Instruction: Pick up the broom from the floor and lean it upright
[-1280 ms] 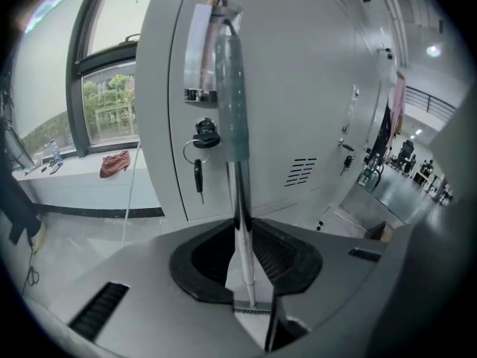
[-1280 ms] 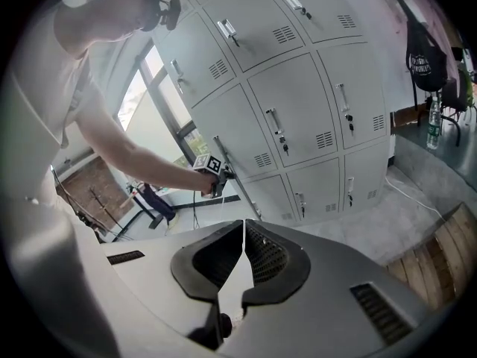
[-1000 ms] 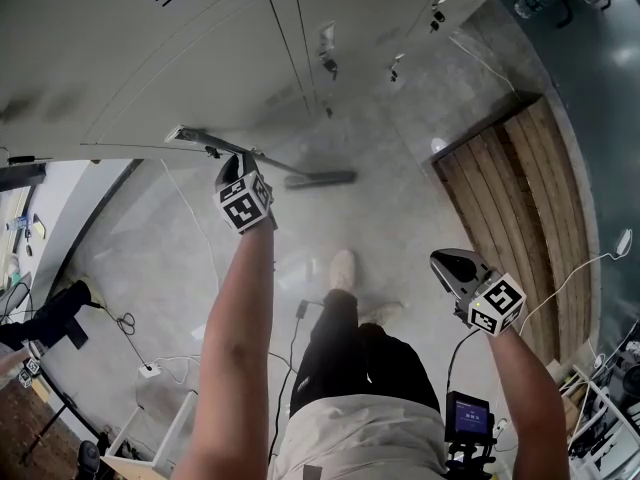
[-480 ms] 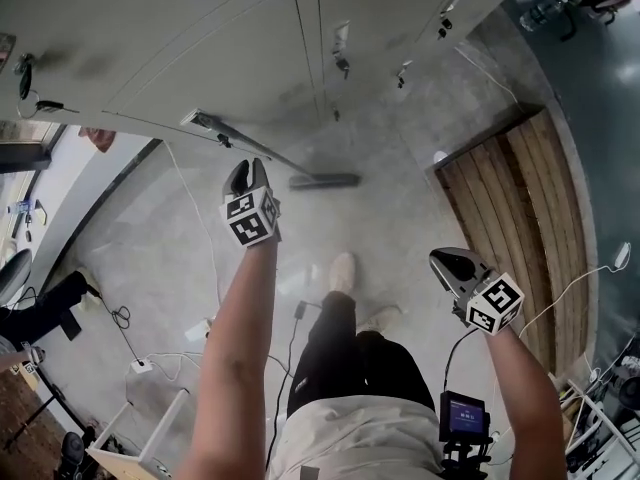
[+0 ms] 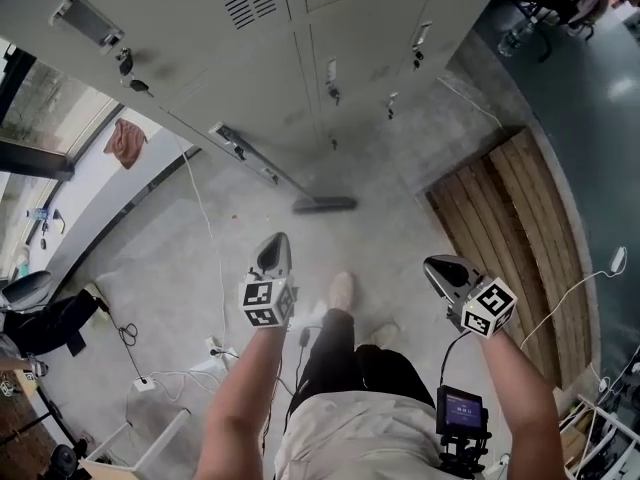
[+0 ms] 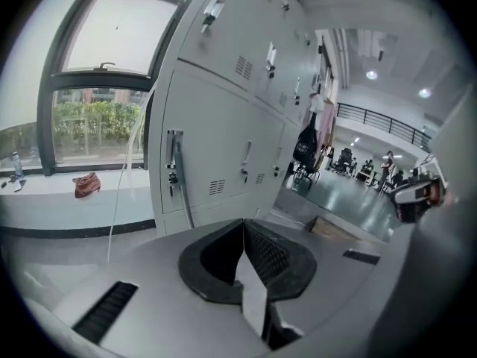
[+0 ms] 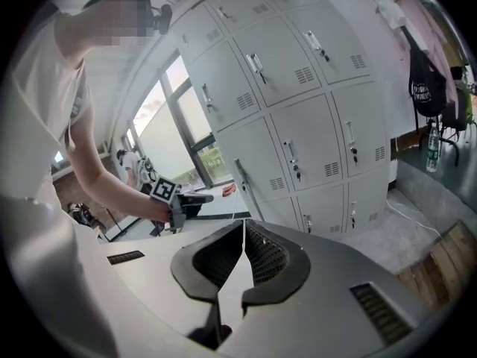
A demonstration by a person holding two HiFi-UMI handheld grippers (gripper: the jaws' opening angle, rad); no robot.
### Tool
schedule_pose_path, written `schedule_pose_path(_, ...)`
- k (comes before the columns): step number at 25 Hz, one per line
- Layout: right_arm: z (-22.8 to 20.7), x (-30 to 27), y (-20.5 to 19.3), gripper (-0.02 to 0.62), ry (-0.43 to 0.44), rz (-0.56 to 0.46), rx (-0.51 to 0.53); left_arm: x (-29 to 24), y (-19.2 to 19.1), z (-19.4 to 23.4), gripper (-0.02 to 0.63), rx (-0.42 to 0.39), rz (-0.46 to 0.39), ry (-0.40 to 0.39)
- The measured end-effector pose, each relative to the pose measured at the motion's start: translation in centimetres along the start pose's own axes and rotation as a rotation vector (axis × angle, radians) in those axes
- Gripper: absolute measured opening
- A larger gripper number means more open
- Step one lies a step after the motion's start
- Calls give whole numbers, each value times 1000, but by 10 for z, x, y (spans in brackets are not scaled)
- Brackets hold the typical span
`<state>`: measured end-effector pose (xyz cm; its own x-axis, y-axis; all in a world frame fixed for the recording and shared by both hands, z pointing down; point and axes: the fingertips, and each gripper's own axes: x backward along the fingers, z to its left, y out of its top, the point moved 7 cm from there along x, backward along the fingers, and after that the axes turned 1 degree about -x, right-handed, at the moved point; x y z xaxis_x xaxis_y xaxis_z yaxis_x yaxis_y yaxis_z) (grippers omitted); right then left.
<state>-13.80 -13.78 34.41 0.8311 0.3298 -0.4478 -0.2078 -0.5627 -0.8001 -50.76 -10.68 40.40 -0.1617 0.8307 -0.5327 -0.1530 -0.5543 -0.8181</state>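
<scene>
The long grey-handled broom (image 5: 262, 169) with a dark bristle head (image 5: 323, 205) stands leaned against the bank of pale grey metal lockers (image 5: 330, 28). Its head is down on the speckled concrete floor (image 5: 400, 168) and its handle tip rests up on a locker door. Its long axis runs steeply upward. From your head view it slants from the head up and to the left, and in the left gripper view it reads close to vertical, tilted into the door.

By the look of it the leaning step is done and you are at the let-go stage. Your left tool (image 5: 277, 240) is pressed together with nothing between its jaws, well apart from the handle. Your right tool (image 5: 434, 266) is likewise closed and empty, off to the right near the slatted wooden pallet (image 5: 510, 208).

Your next move likely calls only for keeping both tools clear. Watch the head too, since on smooth concrete it could slide out and drop the handle.
</scene>
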Motion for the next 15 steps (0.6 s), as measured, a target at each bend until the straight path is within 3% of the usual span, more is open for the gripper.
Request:
schedule_pose_path(6,19,67,21,20,-55,-97,28,49,27,-53,9,-36,-68,-122)
schedule_pose_path(11,52,112,22,20,-19,-149,46,86,25,-116,9,-59,-40,-329)
schedule_pose_path(15,80,147,13,20,-6,-195,51,120,24,-160,9,-93,-39,-412)
